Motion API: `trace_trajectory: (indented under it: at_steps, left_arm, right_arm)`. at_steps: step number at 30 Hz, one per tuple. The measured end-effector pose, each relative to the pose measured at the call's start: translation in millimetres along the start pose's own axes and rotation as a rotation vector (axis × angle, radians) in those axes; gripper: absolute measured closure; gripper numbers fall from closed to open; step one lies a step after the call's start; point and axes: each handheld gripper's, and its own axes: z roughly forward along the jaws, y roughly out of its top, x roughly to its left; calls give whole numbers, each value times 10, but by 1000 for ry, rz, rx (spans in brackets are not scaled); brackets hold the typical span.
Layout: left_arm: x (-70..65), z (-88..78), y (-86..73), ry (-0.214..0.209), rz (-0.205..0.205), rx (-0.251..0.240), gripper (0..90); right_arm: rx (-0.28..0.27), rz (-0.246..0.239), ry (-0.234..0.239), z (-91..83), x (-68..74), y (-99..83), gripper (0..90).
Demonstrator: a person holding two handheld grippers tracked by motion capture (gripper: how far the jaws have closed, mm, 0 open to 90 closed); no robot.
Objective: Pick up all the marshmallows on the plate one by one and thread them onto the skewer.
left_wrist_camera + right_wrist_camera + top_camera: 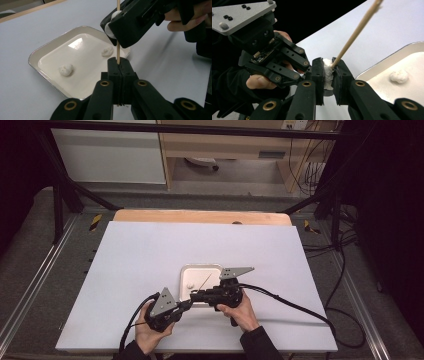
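Two black two-jaw grippers meet beside the white rectangular tray [45, 51]: left gripper [119, 65] clamps the thin wooden skewer [118, 51] upright; right gripper [328, 75] pinches a white marshmallow piece [328, 72] threaded on it.

Two black handheld grippers, left gripper [186, 304] and right gripper [193, 296], each topped with a grey three-cornered plate [163, 301] studded with small dark screws. Jaws built of black linked bars with brass-coloured pivot rings [104, 83]. Thick black cable [295, 306] trailing from the right one, another looping from the left. Dark sleeves [259, 342] at both wrists.
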Motion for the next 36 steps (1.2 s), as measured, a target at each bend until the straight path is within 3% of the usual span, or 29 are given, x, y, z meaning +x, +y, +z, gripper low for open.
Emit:
trace_trajectory:
  at_steps: [2,4,7,10,15,20,30,34,36]
  left_arm:
    - [6,-12,-2,1,-1,-5,890]
    - [16,-21,-6,0,-6,-12,889]
    - [28,-32,-11,3,-3,-12,890]
    - [52,-34,-24,10,-9,-8,889]
    - [88,-67,-45,19,-13,-7,889]
    - [135,-119,-68,21,-29,-10,888]
    - [224,-206,-113,26,-59,-3,888]
    - [250,-214,-133,28,-69,4,888]
    - [258,-216,-138,30,-71,5,888]
  right_arm:
    - [-5,-1,-7,-9,7,9,740]
    - [-14,-2,-18,-27,22,22,628]
    - [-16,-34,-92,-62,26,33,479]
    - [-33,-70,-122,-91,28,35,352]
    - [-16,-119,-176,-121,17,16,192]
    - [1,-110,-222,-191,-46,-9,103]
    - [118,-140,-335,-308,-163,-60,72]
    - [141,-154,-372,-288,-227,-50,112]
    - [141,-158,-385,-261,-267,-53,173]
